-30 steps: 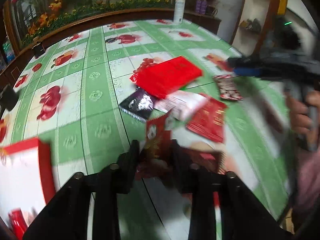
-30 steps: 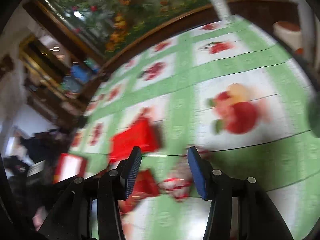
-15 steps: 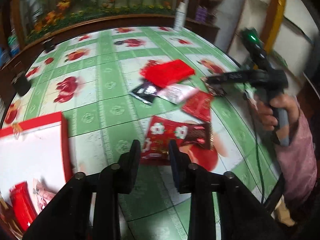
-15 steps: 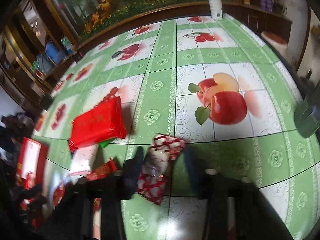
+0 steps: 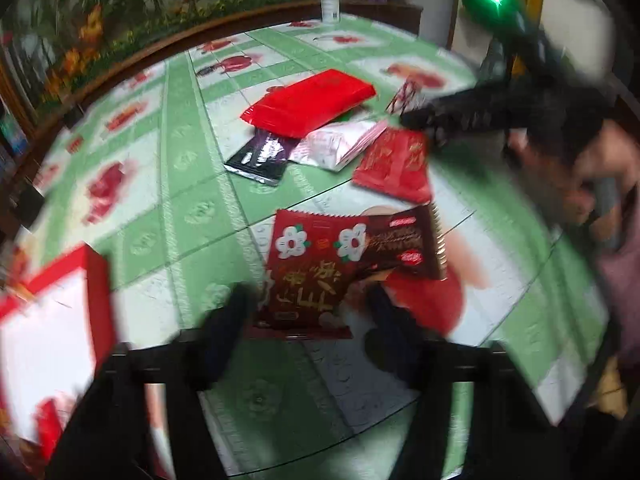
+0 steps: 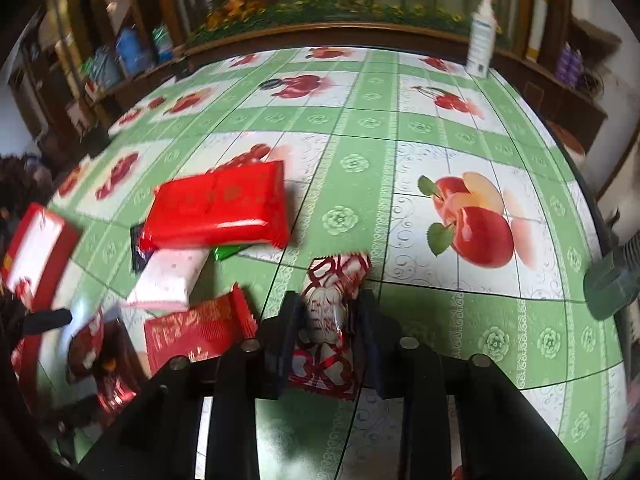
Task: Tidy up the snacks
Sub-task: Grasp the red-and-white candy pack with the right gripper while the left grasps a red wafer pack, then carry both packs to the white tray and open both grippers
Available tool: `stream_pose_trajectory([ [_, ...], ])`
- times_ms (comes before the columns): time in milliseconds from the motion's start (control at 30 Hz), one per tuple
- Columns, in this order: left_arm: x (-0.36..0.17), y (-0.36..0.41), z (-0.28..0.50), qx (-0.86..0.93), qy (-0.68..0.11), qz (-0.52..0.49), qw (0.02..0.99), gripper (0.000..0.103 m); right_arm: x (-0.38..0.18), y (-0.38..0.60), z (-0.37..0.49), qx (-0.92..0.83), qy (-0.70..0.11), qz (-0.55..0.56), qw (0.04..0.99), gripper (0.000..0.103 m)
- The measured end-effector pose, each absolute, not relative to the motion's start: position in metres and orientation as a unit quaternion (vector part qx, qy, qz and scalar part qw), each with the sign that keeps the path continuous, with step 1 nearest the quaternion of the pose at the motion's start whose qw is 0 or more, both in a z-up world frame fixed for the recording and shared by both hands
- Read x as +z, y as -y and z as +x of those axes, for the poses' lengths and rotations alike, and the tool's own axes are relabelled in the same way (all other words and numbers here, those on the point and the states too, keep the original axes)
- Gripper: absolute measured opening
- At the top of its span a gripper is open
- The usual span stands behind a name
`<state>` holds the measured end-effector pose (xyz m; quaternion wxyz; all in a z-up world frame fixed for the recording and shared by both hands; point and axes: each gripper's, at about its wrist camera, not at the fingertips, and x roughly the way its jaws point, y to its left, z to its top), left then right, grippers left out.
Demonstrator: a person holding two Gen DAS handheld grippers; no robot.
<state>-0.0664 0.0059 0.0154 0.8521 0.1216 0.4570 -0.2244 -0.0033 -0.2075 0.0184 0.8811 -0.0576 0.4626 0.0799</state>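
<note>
Several snack packets lie on the green fruit-print tablecloth [image 5: 188, 168]. My left gripper [image 5: 308, 312] is open, its fingers either side of a red flower-print packet [image 5: 316, 268] that overlaps a brown packet [image 5: 404, 244]. My right gripper [image 6: 326, 320] has its fingers against both sides of a red-and-white heart-print packet [image 6: 332, 308]. It also shows in the left wrist view [image 5: 416, 116] beside that packet [image 5: 404, 98]. A large red packet [image 5: 308, 102] [image 6: 218, 210], a black packet [image 5: 260, 156], a white-pink packet [image 5: 340, 144] [image 6: 168, 276] and a small red packet [image 5: 394, 166] [image 6: 196, 332] lie between.
A red-rimmed white box [image 5: 44, 344] [image 6: 32, 256] with snacks inside sits at the left. A white bottle [image 6: 482, 40] stands at the table's far edge. A green object [image 6: 612, 284] is at the right edge. A wooden ledge with flowers runs behind.
My left gripper has opened and moved forward around the flower-print packet. My right gripper has closed in on the heart-print packet, which now sits between its fingers.
</note>
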Motion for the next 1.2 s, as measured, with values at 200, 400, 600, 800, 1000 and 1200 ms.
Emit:
stream_pose_trajectory([
  [200,0.015,-0.005,-0.068,-0.223,-0.448,0.123,0.857,0.038,0.02,0.213,-0.002,0.078,-0.466,-0.043,0.881,0.026],
  [400,0.025,-0.001,-0.077,-0.244,-0.42,0.113,0.867,0.031,0.028,0.241,0.003,0.067,-0.462,0.043,0.884,0.016],
  [600,0.035,-0.014,-0.09,-0.251,-0.408,0.063,0.875,0.031,0.051,0.253,-0.006,0.127,-0.407,0.125,0.896,0.016],
  [800,0.045,-0.035,-0.103,-0.243,-0.393,0.019,0.887,0.031,0.061,0.251,-0.012,0.169,-0.375,0.168,0.896,0.016],
  [1000,0.073,-0.065,-0.135,-0.213,-0.345,-0.004,0.914,0.031,0.069,0.229,-0.023,0.248,-0.353,0.202,0.879,0.016],
  [1200,0.087,-0.095,-0.161,-0.175,-0.31,-0.007,0.934,0.031,0.069,0.176,-0.032,0.293,-0.363,0.19,0.864,0.016],
])
